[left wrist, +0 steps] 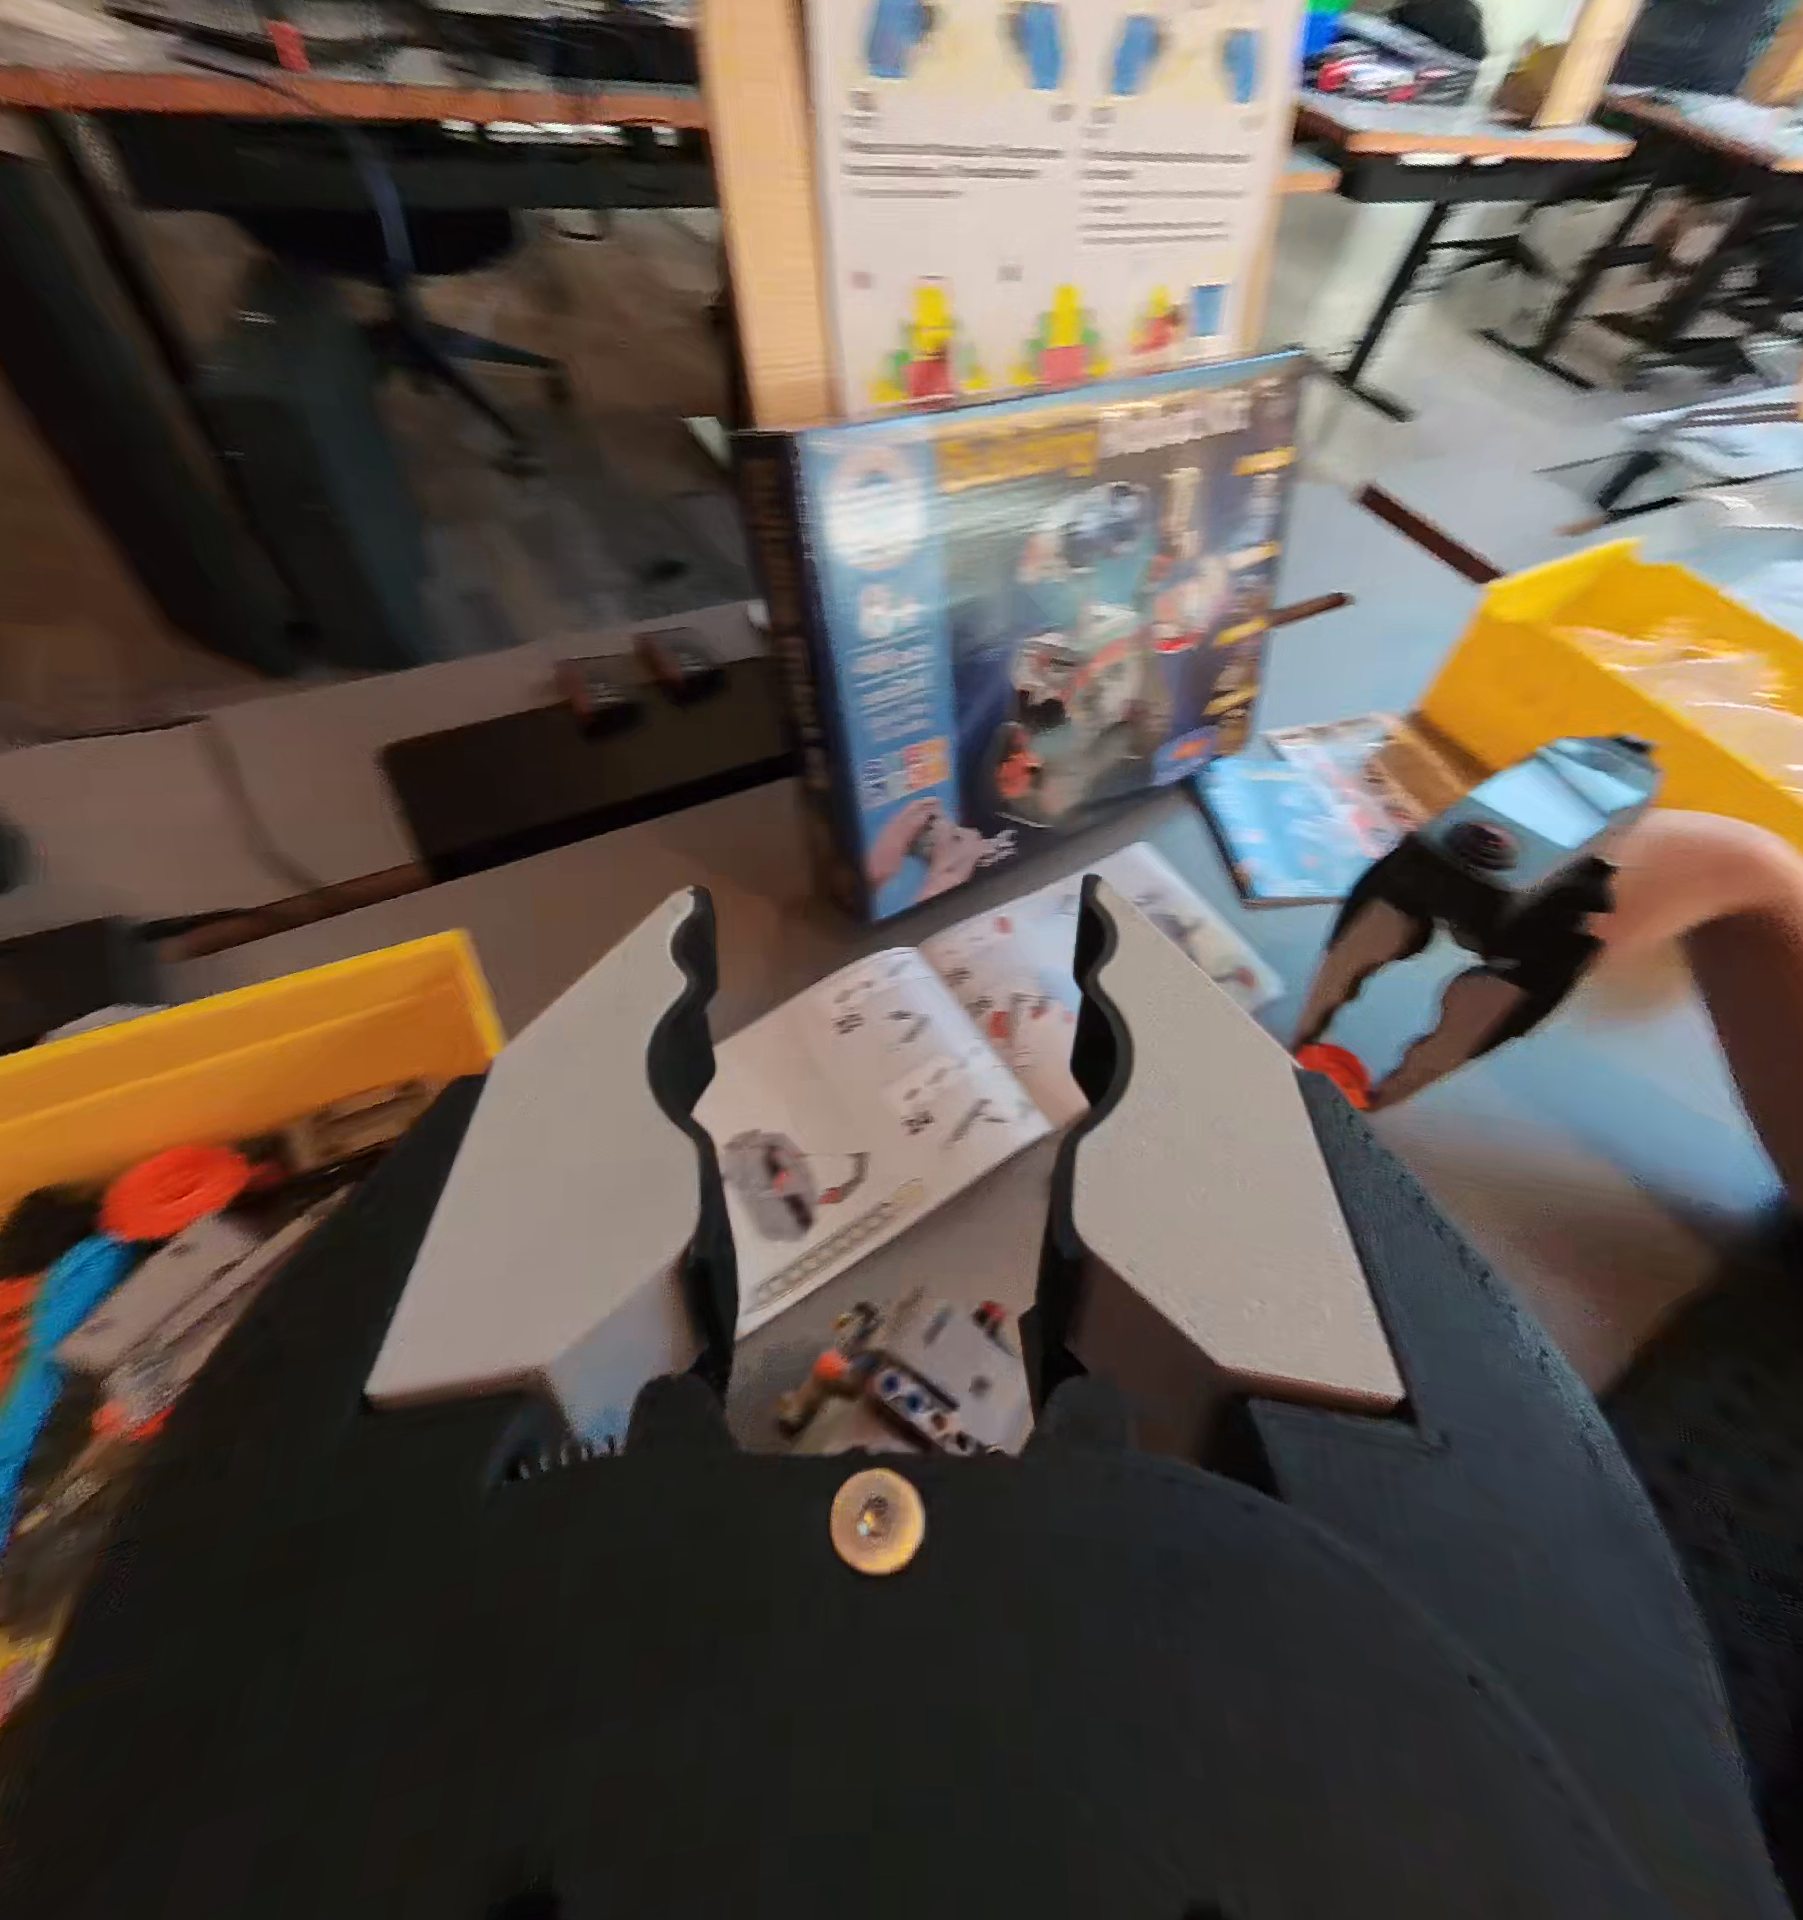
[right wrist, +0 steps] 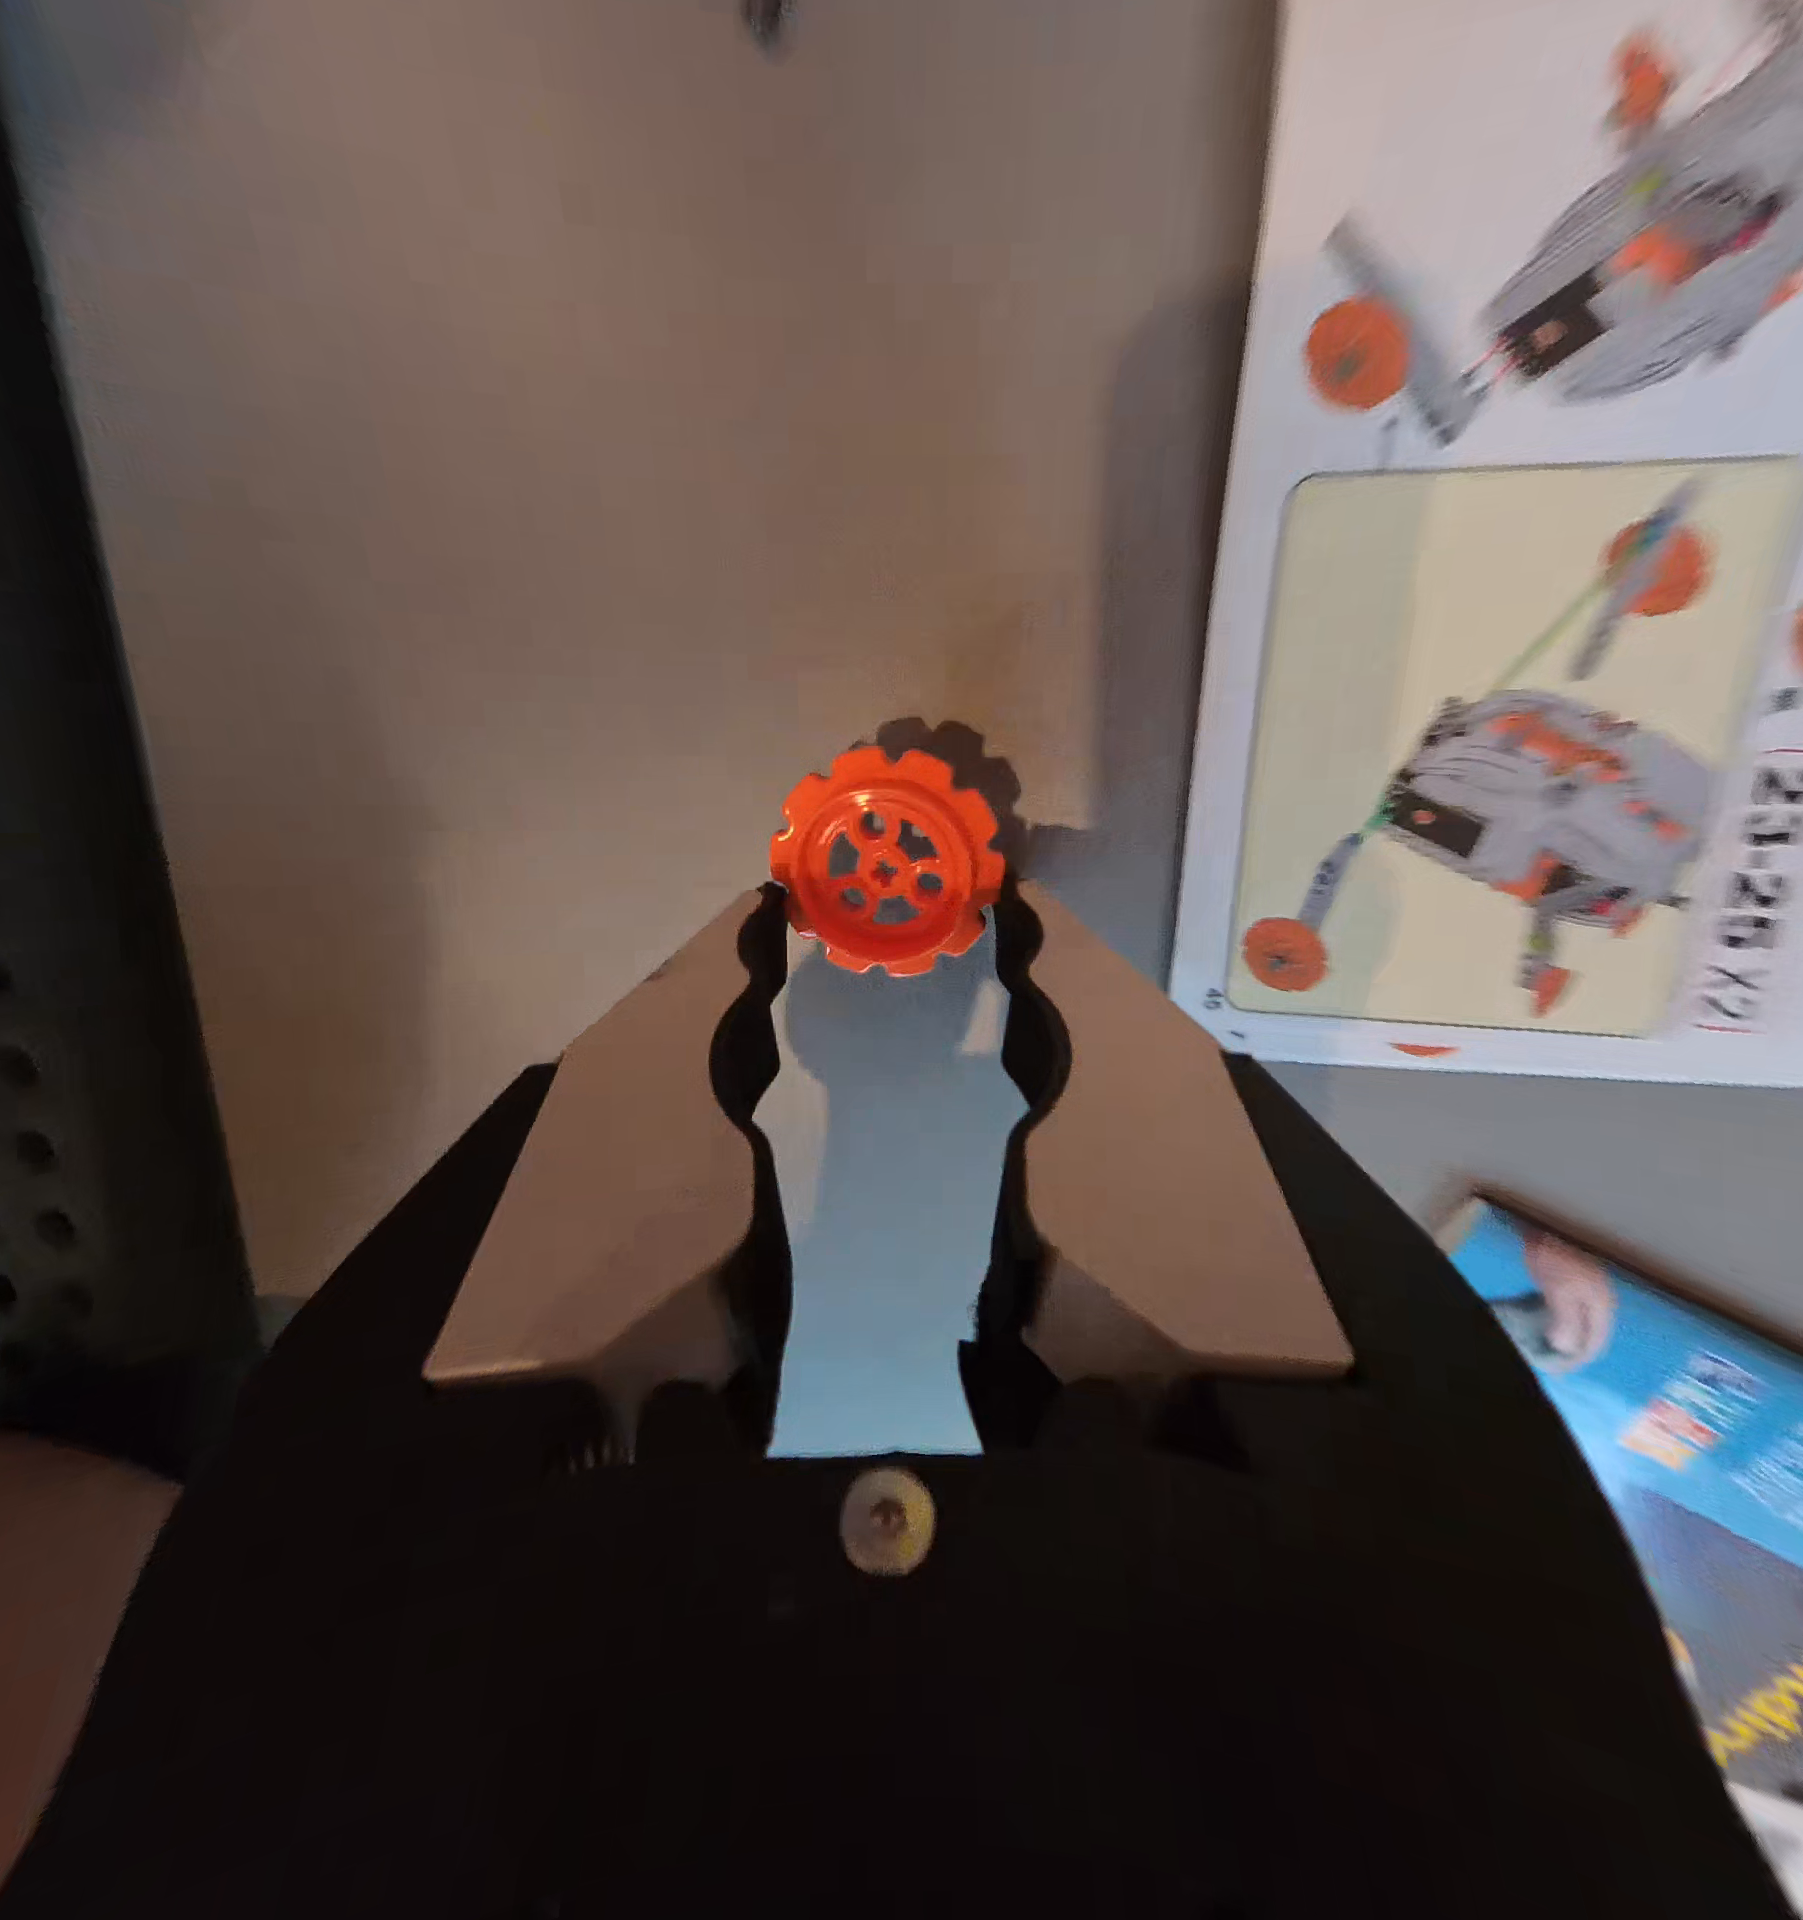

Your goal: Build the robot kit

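My right gripper [right wrist: 892, 896] is shut on an orange toothed wheel [right wrist: 881, 871], pinched by its rim between the fingertips just above the grey table [right wrist: 564, 468]; its shadow falls on the table behind. In the left wrist view the right gripper [left wrist: 1356, 1086] and wheel [left wrist: 1328, 1068] hang low at the right. My left gripper [left wrist: 892, 899] is open and empty, above an open instruction booklet [left wrist: 876, 1091]. A small grey assembly of building parts [left wrist: 907, 1371] lies beneath its jaws.
A yellow bin [left wrist: 201, 1049] with orange, blue and grey parts stands at left, another yellow bin [left wrist: 1562, 644] at right. A blue kit box [left wrist: 1042, 623] stands upright behind. The booklet page [right wrist: 1499, 623] and a blue leaflet [right wrist: 1707, 1507] lie right of the wheel. My right fingertips sit around 40 cm from my left ones.
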A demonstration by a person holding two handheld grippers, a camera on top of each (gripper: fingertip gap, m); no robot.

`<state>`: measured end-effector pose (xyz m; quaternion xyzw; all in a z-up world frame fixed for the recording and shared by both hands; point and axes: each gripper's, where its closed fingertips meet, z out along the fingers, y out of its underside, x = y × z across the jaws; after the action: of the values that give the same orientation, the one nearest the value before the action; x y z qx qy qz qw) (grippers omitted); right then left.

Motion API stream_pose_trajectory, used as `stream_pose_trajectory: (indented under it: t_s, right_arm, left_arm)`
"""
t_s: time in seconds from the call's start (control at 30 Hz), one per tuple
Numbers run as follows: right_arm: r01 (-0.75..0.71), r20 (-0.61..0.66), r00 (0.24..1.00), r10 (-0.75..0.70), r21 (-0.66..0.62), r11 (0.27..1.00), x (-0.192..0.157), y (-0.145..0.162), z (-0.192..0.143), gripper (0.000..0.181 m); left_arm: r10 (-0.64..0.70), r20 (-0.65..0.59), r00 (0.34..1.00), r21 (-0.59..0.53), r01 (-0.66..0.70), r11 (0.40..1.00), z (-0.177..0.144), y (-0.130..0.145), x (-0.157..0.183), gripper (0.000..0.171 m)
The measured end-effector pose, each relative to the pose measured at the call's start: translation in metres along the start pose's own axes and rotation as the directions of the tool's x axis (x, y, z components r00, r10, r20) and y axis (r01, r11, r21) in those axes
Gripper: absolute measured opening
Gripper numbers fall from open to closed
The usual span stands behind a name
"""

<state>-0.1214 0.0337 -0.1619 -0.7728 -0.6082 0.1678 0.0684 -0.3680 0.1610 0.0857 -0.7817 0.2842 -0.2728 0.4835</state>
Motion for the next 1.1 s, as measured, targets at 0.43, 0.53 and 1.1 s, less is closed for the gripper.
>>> stream_pose_trajectory:
  t_s: [0.43, 0.53, 1.1]
  right_arm:
    - [0.074, 0.017, 0.997, -0.075, 0.046, 0.996, -0.006, -0.010, 0.005, 0.046]
    - [0.064, 0.039, 0.997, -0.068, 0.088, 0.994, -0.008, -0.013, 0.001, 0.050]
    - [0.055, -0.278, 0.892, 0.356, 0.850, 0.524, 0.077, -0.062, -0.150, 0.041]
  left_arm:
    - [-0.086, 0.183, 0.979, 0.075, 0.074, 0.994, -0.052, -0.007, -0.065, 0.064]
    - [-0.097, 0.184, 0.978, 0.094, 0.081, 0.992, -0.059, -0.009, -0.069, 0.064]
    - [-0.090, 0.099, 0.991, 0.179, 0.071, 0.981, -0.045, -0.023, -0.038, 0.061]
